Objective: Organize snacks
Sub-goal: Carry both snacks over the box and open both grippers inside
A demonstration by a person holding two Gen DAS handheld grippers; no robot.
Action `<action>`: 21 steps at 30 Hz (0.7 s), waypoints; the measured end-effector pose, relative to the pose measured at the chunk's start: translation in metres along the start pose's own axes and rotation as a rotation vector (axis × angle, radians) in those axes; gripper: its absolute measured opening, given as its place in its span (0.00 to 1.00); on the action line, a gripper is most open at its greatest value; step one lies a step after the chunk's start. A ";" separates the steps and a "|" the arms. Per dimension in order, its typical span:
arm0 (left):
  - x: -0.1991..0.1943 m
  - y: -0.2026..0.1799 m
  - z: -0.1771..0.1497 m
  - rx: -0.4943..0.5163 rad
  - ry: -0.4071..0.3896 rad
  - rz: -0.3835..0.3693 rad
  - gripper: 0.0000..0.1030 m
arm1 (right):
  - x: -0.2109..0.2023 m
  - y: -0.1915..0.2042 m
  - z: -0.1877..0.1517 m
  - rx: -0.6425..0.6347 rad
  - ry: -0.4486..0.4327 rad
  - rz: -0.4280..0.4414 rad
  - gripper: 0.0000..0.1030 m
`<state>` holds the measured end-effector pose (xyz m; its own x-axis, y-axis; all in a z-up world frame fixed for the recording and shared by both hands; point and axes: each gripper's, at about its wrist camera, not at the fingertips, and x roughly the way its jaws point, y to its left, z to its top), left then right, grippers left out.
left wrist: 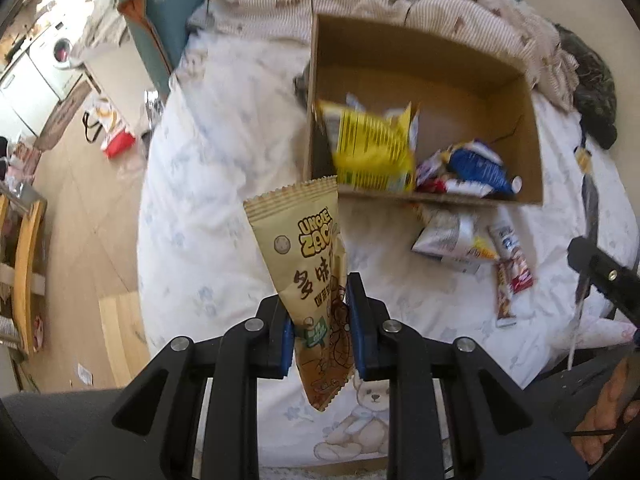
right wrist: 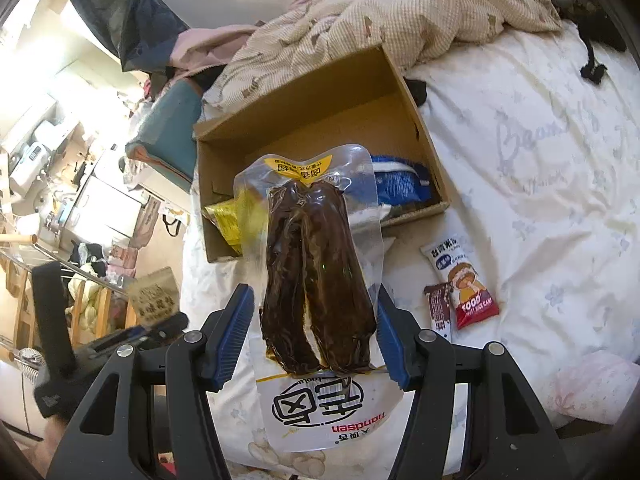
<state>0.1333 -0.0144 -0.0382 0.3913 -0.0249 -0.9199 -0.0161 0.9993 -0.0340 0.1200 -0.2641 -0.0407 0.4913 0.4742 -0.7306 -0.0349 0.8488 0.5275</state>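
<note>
In the left wrist view my left gripper (left wrist: 318, 300) is shut on a tan peanut snack packet (left wrist: 308, 264), which it holds upright above the bed. Beyond it an open cardboard box (left wrist: 420, 52) holds a yellow packet (left wrist: 372, 148) and blue packets (left wrist: 480, 166). In the right wrist view my right gripper (right wrist: 316, 300) is shut on a clear vacuum pack of dark brown meat (right wrist: 316, 264), held up before the same box (right wrist: 320, 96). The tan packet (right wrist: 154, 294) shows blurred at the left.
Loose snacks lie on the white bed sheet (left wrist: 224, 168): a silver packet (left wrist: 444, 236) and bars (left wrist: 514, 264) by the box's near wall, a red-and-white bar (right wrist: 464, 276) and a brown bar (right wrist: 438, 308). A rumpled quilt (right wrist: 400, 12) lies behind the box. The bed edge and wooden floor (left wrist: 88, 208) are at the left.
</note>
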 end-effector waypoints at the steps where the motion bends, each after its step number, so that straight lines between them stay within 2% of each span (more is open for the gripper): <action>1: -0.002 0.000 0.005 -0.001 -0.012 -0.002 0.19 | -0.001 0.000 0.001 -0.002 -0.010 0.004 0.59; 6: -0.016 0.010 0.024 0.002 -0.067 -0.002 0.19 | -0.003 0.003 0.008 -0.005 -0.033 0.021 0.59; 14: -0.022 -0.001 0.059 0.081 -0.153 0.017 0.19 | 0.000 0.000 0.033 -0.001 -0.070 0.017 0.59; 18: -0.015 -0.004 0.074 0.076 -0.165 -0.002 0.19 | 0.006 -0.009 0.048 0.034 -0.088 -0.002 0.59; 21: -0.004 -0.007 0.082 0.061 -0.145 -0.033 0.19 | 0.016 -0.012 0.056 0.045 -0.075 -0.011 0.59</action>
<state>0.2075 -0.0187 -0.0025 0.5194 -0.0579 -0.8526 0.0528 0.9980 -0.0356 0.1774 -0.2800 -0.0346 0.5549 0.4445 -0.7032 0.0098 0.8418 0.5398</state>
